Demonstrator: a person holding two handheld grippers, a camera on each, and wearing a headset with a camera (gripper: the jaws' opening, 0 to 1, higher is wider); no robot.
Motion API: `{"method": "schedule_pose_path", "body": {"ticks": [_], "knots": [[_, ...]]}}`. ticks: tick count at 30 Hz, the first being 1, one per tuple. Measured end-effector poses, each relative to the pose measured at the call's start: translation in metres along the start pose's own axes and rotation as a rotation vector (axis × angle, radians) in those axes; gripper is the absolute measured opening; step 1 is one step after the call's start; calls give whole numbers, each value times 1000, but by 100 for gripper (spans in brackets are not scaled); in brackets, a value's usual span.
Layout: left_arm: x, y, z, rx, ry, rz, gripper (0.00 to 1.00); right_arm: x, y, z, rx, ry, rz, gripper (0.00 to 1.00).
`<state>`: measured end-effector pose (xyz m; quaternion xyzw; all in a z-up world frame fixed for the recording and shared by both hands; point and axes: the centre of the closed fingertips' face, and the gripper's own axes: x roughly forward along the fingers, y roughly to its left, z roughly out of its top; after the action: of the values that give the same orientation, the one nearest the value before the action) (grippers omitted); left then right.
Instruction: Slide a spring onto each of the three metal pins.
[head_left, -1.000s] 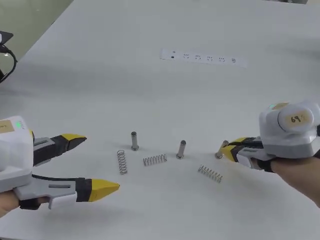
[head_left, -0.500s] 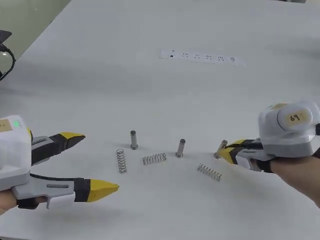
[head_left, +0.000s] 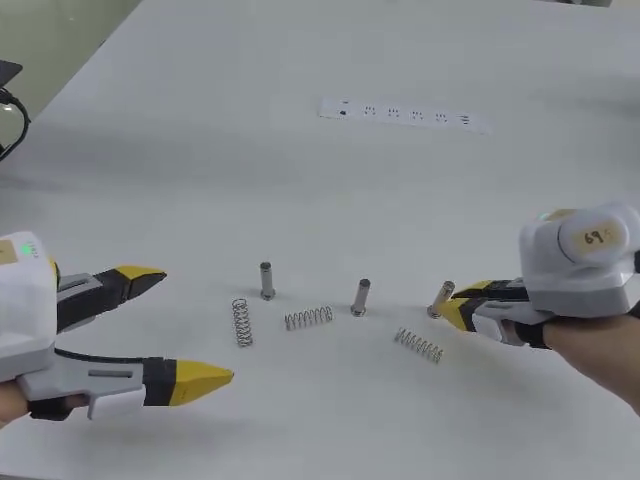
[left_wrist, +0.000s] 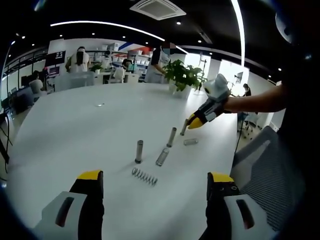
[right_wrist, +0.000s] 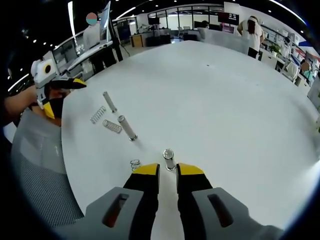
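Room: open office with people at far desks; a wide white tabletop carries the work.
Left tongs: spread wide, holding nothing, hovering off to the side of the parts. They are probably held ready to take a spring.
Right tongs: drawn nearly closed with a narrow slot between the jaws and nothing in it. The tips are right at the end pin; I cannot tell whether they touch it.
Pins: three stand upright in a row between the two tongs. The mid pin comes next, and the far pin is nearest the left tongs. All are bare.
Springs: three lie flat in front of the pins. The first spring is closest to the left tongs, the second spring lies between them, and the third spring is just beside the right tongs.
Why so: the right tongs look placed to steady or grip the end pin.
In the way: nothing lies between tongs and springs. A power strip lies well beyond both.
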<state>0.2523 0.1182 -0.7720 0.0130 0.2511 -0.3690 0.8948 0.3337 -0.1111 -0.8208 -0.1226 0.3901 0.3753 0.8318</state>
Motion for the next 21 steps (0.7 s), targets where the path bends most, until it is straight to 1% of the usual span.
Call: {"method": "schedule_pose_path", "body": {"ticks": [5, 9, 16, 21], "knots": [[0, 0, 0, 0, 1, 2, 81, -1, 0, 1, 5, -14, 1, 15], [-1, 1, 1, 0, -3, 3, 82, -1, 0, 2, 3, -16, -1, 19], [-1, 2, 1, 2, 0, 1, 82, -3, 1, 4, 8, -27, 9, 22], [-1, 3, 2, 3, 1, 1, 82, -5, 3, 2, 2, -25, 15, 25]]}}
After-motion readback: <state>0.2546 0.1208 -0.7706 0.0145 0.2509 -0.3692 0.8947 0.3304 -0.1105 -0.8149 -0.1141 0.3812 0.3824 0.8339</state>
